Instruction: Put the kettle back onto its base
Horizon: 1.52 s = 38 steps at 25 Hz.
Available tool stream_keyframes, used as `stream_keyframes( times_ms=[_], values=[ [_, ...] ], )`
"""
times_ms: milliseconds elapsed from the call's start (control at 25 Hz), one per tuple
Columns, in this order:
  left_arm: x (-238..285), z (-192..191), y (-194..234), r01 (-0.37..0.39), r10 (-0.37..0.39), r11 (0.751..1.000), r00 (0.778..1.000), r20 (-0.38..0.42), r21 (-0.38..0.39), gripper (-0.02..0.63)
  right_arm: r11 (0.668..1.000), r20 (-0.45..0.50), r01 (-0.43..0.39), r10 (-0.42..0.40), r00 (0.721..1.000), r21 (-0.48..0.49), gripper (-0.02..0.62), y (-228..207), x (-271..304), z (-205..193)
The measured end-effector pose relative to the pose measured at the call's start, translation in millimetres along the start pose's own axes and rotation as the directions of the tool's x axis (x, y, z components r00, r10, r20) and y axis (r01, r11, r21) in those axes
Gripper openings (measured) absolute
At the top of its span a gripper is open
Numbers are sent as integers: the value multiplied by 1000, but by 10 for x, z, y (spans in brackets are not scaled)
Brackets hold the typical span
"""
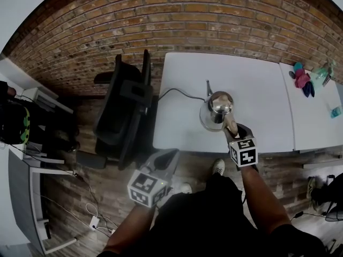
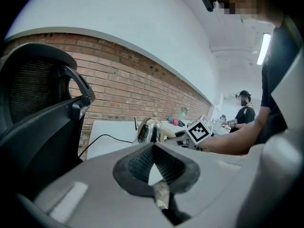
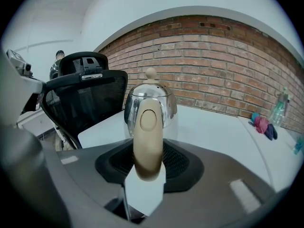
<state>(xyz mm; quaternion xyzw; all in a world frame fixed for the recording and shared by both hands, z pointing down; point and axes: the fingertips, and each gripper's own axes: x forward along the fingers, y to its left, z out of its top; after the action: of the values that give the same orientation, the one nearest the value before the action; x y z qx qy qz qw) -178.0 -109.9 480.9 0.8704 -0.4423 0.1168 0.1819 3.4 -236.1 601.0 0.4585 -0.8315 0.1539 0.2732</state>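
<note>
A shiny steel kettle (image 1: 217,110) with a beige handle (image 1: 231,126) stands upright on the white table (image 1: 257,84), near its front edge. A black cord (image 1: 177,91) runs to its foot; the base itself is hidden under it. My right gripper (image 1: 234,130) is shut on the handle, which fills the gap between the pads in the right gripper view, where the kettle (image 3: 149,101) rises just ahead of the gripper (image 3: 148,148). My left gripper (image 1: 172,156) hangs off the table's front left corner, shut and holding nothing. From the left gripper (image 2: 153,148) the kettle (image 2: 149,131) shows ahead.
A black mesh office chair (image 1: 126,108) stands against the table's left edge. Pink and blue items (image 1: 303,80) and a bottle (image 1: 324,74) sit on the far right table. A brick wall runs behind. Another person (image 2: 244,110) stands far off.
</note>
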Motion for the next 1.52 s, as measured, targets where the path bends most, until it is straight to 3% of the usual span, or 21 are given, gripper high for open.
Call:
stream_keyframes(
  times_ms=[480,960,1160,1520],
  values=[
    [-79,-7,-208,38,-38,999,999,22,21,0,999,23,39,-40,999,27,195,28,-390,-131],
    [-363,-122,-371,81,-81,996,996,29,32,1,996,89,62,-67,994,61,172,322,-860,-127],
    [-477,-135,-434,104,-105,994,994,31,39,0,979,230,-44,-3,973,199,26,594,-1120,48],
    [-530,-59,-606,178,-179,984,982,54,22,0,961,353,-175,91,931,213,25,1263,-1640,329]
  ],
)
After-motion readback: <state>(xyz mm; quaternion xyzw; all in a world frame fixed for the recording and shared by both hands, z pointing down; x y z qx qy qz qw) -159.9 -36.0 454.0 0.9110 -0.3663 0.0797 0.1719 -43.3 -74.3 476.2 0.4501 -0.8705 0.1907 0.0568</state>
